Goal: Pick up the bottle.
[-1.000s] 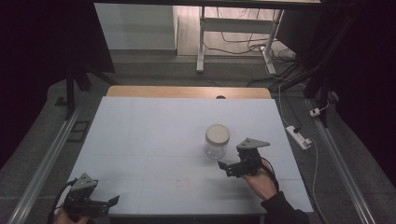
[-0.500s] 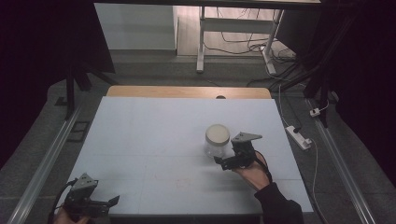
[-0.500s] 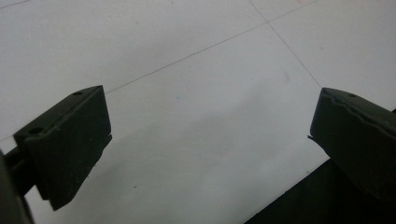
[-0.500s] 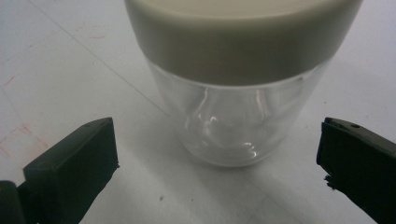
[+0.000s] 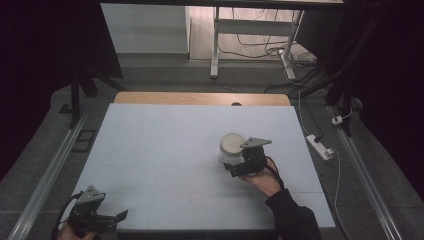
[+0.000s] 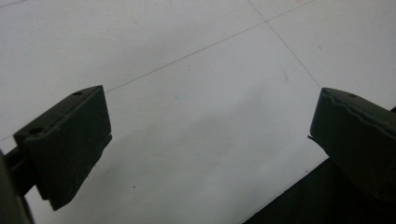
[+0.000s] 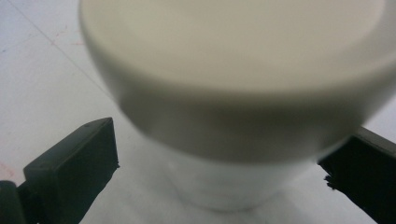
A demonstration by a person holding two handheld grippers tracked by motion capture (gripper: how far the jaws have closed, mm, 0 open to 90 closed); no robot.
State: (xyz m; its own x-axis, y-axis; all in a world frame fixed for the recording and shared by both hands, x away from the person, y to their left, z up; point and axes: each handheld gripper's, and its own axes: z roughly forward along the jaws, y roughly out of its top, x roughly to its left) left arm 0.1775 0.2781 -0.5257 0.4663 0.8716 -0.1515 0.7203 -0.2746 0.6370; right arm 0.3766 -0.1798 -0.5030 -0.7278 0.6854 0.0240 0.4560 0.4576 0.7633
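A white jar [image 5: 231,145] with a cream lid stands right of the middle of the pale table [image 5: 160,145]. My right gripper [image 5: 230,168] is at the jar's near right side and is open. In the right gripper view the jar [image 7: 233,70] looms close and blurred between the two spread jaws of the right gripper [image 7: 229,147], which stand apart from its body. My left gripper [image 5: 119,216] is at the table's near left corner. In the left gripper view it is open [image 6: 210,116] over bare table, with nothing between its jaws.
A wooden strip [image 5: 200,98] runs along the table's far edge. A power strip [image 5: 320,146] with a cable lies on the floor to the right. Metal rails [image 5: 50,170] flank the table, and a desk frame [image 5: 215,45] stands behind.
My right gripper has moved forward and left up to the jar, and its jaws now stand on either side of it. The left gripper has not moved.
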